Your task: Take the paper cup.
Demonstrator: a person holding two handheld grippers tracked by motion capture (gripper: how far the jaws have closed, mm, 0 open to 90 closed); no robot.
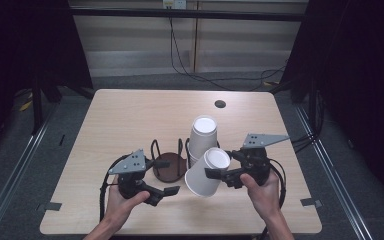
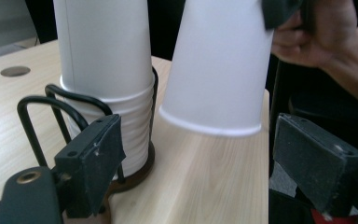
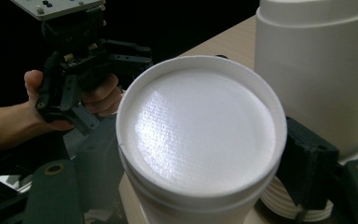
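Note:
A stack of white paper cups (image 1: 202, 135) stands upside down near the table's middle, with black wire (image 2: 154, 88) around its lower part. My right gripper (image 1: 220, 167) is shut on a single white cup (image 1: 205, 175), which is tilted with its closed end up. In the right gripper view that cup's closed end (image 3: 200, 140) sits between the two jaws of the right gripper (image 3: 200, 168). My left gripper (image 1: 166, 176) is open beside an empty brown holder base (image 1: 169, 169). In the left gripper view the held cup (image 2: 219, 70) hangs above the table, beyond the open left gripper (image 2: 205, 172).
The wooden table (image 1: 130, 115) has a dark round hole (image 1: 220, 104) at the back. Black wire loops (image 2: 42, 107) rise left of the cup stack (image 2: 105, 56). Cables cross the floor behind the table. The person's right hand (image 2: 317, 37) is close to the held cup.

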